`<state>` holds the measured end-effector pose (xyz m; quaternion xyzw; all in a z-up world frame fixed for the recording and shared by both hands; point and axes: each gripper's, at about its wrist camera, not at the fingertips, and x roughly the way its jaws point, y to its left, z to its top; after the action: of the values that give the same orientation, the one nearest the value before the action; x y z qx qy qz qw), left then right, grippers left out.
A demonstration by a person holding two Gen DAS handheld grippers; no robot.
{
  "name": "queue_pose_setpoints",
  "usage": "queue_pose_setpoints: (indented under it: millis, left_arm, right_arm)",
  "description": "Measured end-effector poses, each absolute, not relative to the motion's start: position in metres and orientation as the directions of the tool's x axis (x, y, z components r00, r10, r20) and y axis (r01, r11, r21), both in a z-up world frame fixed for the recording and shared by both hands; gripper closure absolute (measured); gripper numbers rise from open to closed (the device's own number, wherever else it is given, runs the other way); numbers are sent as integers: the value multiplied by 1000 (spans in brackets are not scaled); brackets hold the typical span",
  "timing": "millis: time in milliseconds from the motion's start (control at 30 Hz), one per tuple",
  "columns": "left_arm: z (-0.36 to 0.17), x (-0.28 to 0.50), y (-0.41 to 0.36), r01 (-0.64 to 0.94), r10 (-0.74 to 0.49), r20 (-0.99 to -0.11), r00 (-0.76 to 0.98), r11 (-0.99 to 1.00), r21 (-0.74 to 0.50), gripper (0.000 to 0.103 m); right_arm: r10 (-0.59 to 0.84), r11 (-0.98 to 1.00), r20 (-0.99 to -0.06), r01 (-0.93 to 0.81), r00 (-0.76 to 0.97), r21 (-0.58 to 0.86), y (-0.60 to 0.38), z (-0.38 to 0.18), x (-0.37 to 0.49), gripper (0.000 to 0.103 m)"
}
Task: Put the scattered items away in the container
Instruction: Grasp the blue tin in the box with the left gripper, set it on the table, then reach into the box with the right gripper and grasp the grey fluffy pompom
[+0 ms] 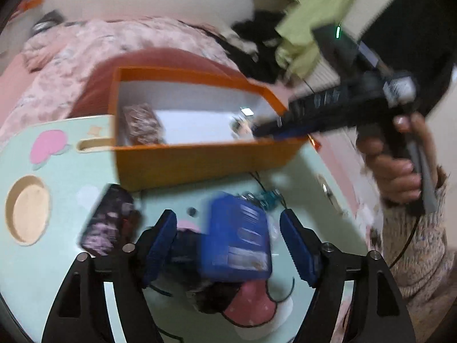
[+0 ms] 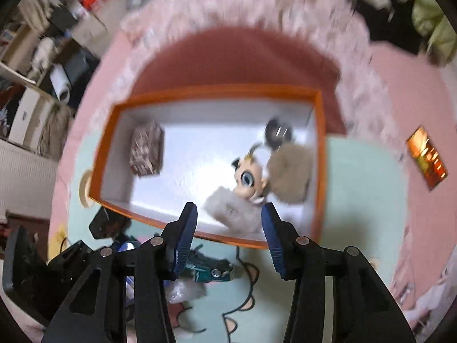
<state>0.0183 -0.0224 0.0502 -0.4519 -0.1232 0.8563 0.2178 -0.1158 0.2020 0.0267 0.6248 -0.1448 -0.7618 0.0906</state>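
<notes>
1. Orange box (image 1: 200,163) sits at twelve o'clock on the mint surface (image 1: 57,200), holding a plush doll (image 2: 245,183).
2. Blue pack (image 1: 237,237) lies between the left hand-held gripper (image 1: 228,243) pads, jaws wide, untouched: centre it, then close.
3. Right hand-held gripper (image 2: 228,237) hangs over the box, part open, empty.

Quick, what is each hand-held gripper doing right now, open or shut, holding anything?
Left hand-held gripper: open around the blue toy, not gripping it.
Right hand-held gripper: open, empty, over the orange box.
</notes>
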Motion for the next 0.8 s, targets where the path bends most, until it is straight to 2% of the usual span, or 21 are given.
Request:
queue_pose_setpoints:
  millis: [200, 267, 333, 433, 533, 800]
  left_arm:
    - [48, 16, -41, -232, 492, -702, -515, -868, -439, 28]
    - [47, 15, -43, -230, 494, -699, -518, -867, -442, 28]
    - [46, 15, -45, -226, 496, -695, -521, -865, -448, 28]
    - [46, 15, -48, -224, 501, -688, -525, -861, -456, 28]
    - [50, 17, -51, -229, 507, -675, -536, -857, -462, 28]
    - [59, 16, -57, -225, 520, -651, -553, -845, -484, 28]
  right_arm:
    - [-267, -962, -961, -39, -75, 270, 194, 2, -131, 56]
    - [-198, -980, -978, -27, -62, 199, 189, -1, -132, 56]
    - [-163, -986, -985, -14, -63, 164, 184, -3, -131, 65]
    - [-157, -988, -984, 5, -81, 157, 181, 0, -126, 69]
    - [-192, -981, -976, -6, -100, 194, 185, 7, -121, 93]
    - [-313, -944, -909, -12, -274, 329, 211, 44, -87, 94]
